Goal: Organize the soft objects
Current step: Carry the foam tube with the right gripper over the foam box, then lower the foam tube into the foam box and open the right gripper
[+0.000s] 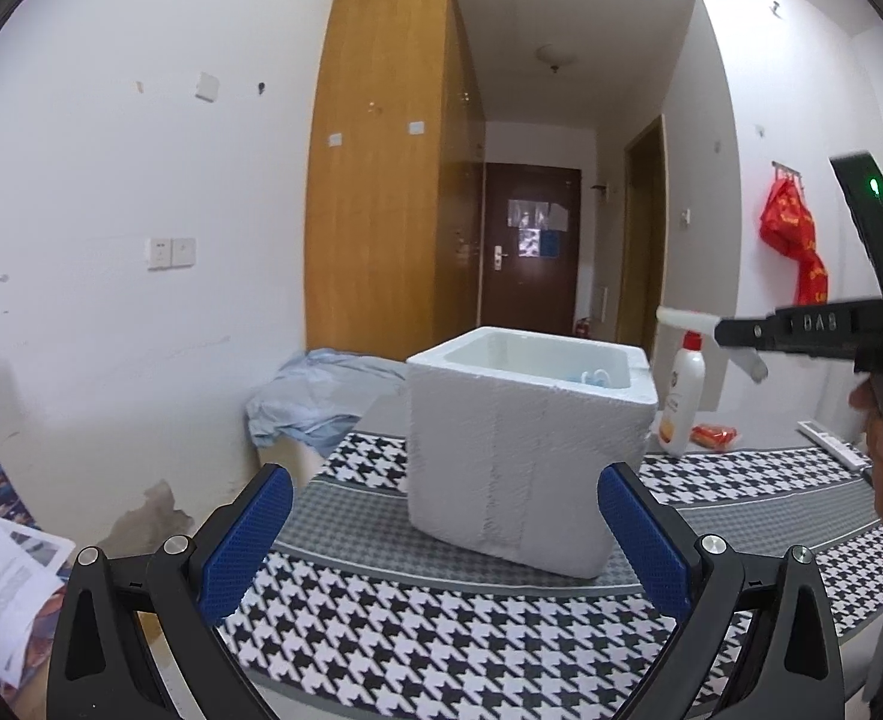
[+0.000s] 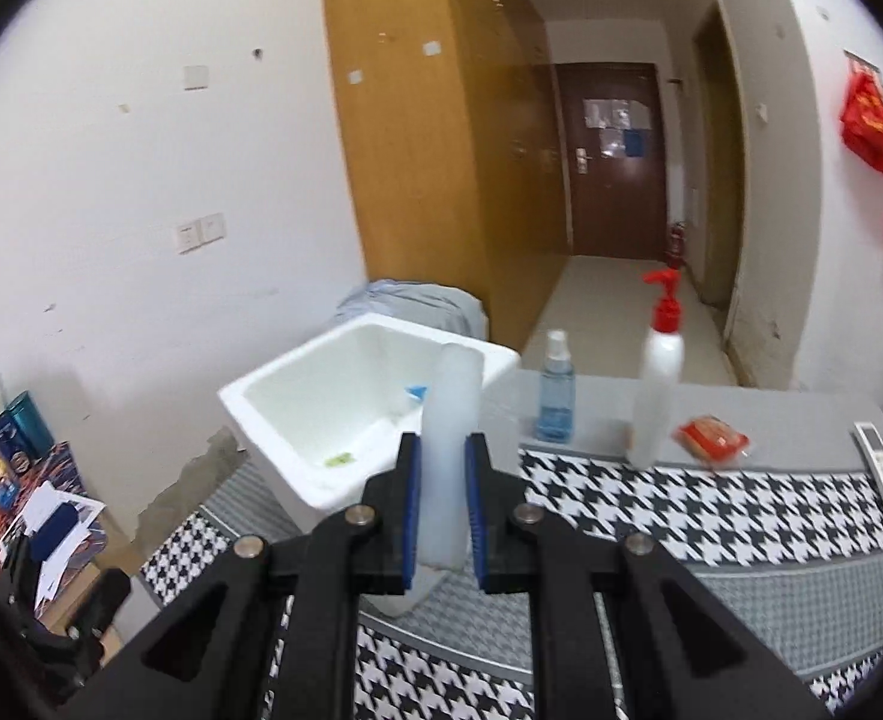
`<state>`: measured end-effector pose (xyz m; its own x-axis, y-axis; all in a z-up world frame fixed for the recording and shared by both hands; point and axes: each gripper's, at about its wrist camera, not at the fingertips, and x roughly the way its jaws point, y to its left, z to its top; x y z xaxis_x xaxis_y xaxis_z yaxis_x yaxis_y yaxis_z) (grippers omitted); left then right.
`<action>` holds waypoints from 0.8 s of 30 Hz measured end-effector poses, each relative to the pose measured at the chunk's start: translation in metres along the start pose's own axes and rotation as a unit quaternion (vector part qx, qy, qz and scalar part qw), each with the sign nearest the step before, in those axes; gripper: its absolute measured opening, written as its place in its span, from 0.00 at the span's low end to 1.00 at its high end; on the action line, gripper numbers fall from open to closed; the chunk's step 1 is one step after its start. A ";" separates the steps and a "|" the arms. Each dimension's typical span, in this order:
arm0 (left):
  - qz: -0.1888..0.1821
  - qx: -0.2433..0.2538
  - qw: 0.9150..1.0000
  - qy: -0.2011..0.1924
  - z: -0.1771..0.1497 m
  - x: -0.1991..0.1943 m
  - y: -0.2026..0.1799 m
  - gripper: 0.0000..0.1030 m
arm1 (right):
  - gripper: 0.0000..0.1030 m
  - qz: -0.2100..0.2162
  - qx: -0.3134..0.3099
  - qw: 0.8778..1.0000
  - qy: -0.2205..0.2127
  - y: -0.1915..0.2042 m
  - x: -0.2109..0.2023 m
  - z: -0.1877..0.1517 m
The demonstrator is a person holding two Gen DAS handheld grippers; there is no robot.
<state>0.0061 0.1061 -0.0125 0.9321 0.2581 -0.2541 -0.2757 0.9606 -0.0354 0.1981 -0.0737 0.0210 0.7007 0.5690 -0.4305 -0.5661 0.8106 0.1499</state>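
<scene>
A white foam box (image 1: 525, 450) stands open on the houndstooth table cloth (image 1: 441, 630). It also shows in the right wrist view (image 2: 345, 420), with a blue item (image 2: 417, 391) and a small green scrap (image 2: 339, 459) inside. My right gripper (image 2: 444, 450) is shut on a pale, soft translucent piece (image 2: 450, 438) and holds it up beside the box's near right corner. In the left wrist view the right gripper (image 1: 699, 330) hovers above and right of the box. My left gripper (image 1: 441, 510) is open and empty, in front of the box.
A white bottle with a red sprayer (image 2: 657, 384), a blue spray bottle (image 2: 555, 396), a red packet (image 2: 711, 435) and a white remote (image 2: 882, 474) lie on the table's far side. Light blue cloth (image 1: 321, 396) is heaped behind the box. Papers and cans (image 2: 15, 480) are at the left.
</scene>
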 end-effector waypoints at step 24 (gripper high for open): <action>0.056 -0.026 0.998 0.010 -0.020 -0.026 0.018 0.99 | 0.17 0.052 -0.049 0.997 0.027 0.039 0.049 0.030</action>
<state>-0.0281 0.1143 -0.0261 0.8898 0.3613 -0.2787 -0.3908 0.9188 -0.0565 0.2238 -0.0099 0.0326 0.6139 0.6382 -0.4645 -0.6752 0.7294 0.1099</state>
